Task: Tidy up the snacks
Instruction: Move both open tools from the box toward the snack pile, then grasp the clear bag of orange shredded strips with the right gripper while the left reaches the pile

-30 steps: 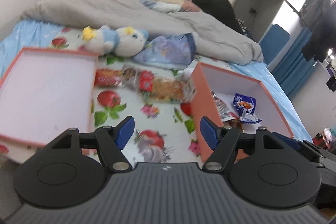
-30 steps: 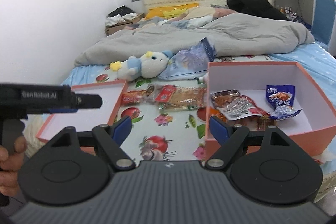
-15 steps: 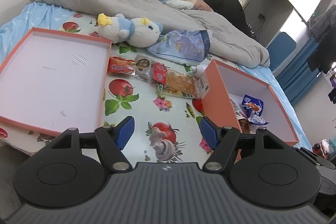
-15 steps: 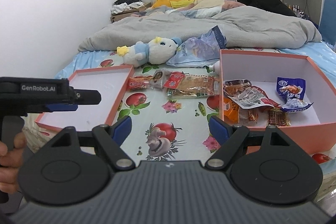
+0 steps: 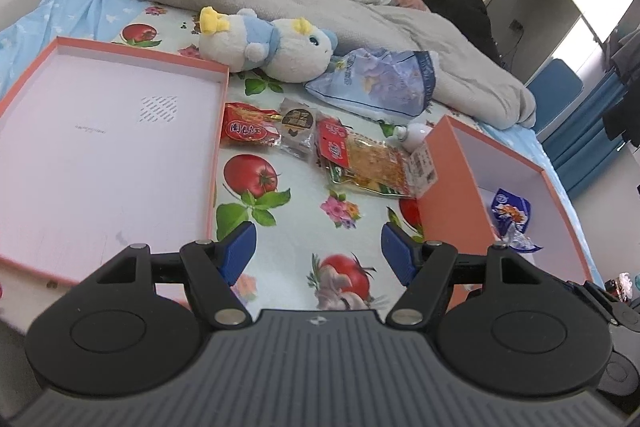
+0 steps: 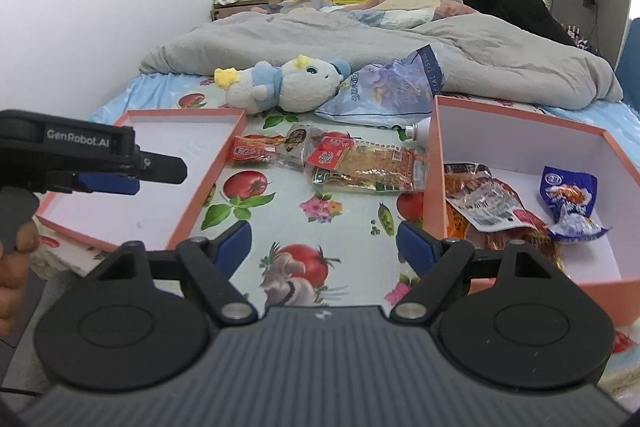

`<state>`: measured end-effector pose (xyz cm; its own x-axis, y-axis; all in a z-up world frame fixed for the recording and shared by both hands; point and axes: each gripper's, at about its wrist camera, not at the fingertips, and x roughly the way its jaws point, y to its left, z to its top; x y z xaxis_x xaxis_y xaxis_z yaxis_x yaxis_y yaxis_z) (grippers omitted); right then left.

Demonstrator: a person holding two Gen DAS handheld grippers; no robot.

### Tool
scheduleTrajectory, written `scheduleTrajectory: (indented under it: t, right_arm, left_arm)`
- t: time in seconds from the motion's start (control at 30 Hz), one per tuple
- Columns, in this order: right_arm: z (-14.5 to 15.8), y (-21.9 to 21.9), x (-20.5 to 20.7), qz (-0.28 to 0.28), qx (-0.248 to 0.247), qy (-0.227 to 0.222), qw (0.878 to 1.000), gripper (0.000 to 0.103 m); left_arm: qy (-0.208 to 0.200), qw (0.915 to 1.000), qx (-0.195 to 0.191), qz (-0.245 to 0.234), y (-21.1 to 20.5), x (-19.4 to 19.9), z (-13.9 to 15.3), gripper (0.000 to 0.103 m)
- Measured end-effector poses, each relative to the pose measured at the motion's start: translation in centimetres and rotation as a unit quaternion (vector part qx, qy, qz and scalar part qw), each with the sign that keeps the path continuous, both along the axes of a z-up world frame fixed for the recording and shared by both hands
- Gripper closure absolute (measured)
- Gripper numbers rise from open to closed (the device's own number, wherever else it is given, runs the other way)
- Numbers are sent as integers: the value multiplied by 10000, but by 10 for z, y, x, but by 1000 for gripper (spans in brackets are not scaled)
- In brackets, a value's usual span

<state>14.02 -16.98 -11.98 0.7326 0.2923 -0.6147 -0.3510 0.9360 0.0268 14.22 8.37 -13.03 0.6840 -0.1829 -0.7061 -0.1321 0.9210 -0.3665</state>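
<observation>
**Both claws spread, snacks ahead**

Your left claw [image 5: 315, 247] and right claw [image 6: 323, 242] gape empty above the bed [image 6: 336, 227]. Ahead lie the snack packets [image 6: 360, 167], between the lid [image 5: 100, 147] and the orange box [image 6: 520, 147] holding more.

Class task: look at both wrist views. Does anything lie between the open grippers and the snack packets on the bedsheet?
Nothing visible does. Only bare printed sheet lies between the left gripper, the right gripper and the snack packets. The orange box stands just right of them.
</observation>
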Motion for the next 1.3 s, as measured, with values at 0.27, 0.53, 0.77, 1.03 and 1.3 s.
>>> scheduleTrajectory:
  t: [0.27, 0.53, 0.77, 1.03, 1.3]
  right_arm:
    - [-24, 19, 45, -23, -237, -130, 9996, 27]
    - [-52, 38, 95, -119, -67, -144, 9998, 27]
    - [-75, 49, 142, -569, -243, -31, 9981, 26]
    - [-100, 54, 191, -1074, -203, 170, 9939, 25]
    - [-122, 59, 226, -1510, -431, 277, 9872, 25]
  left_arm:
    - [209, 9997, 88, -54, 12, 73, -25, 29]
    - [240, 9988, 354, -222, 21, 151, -46, 28]
    - [387, 9982, 374, -274, 34, 209, -74, 28]
    - [322, 9967, 375, -648, 38, 258, -95, 28]
    - [393, 9946, 261, -925, 41, 289, -119, 28]
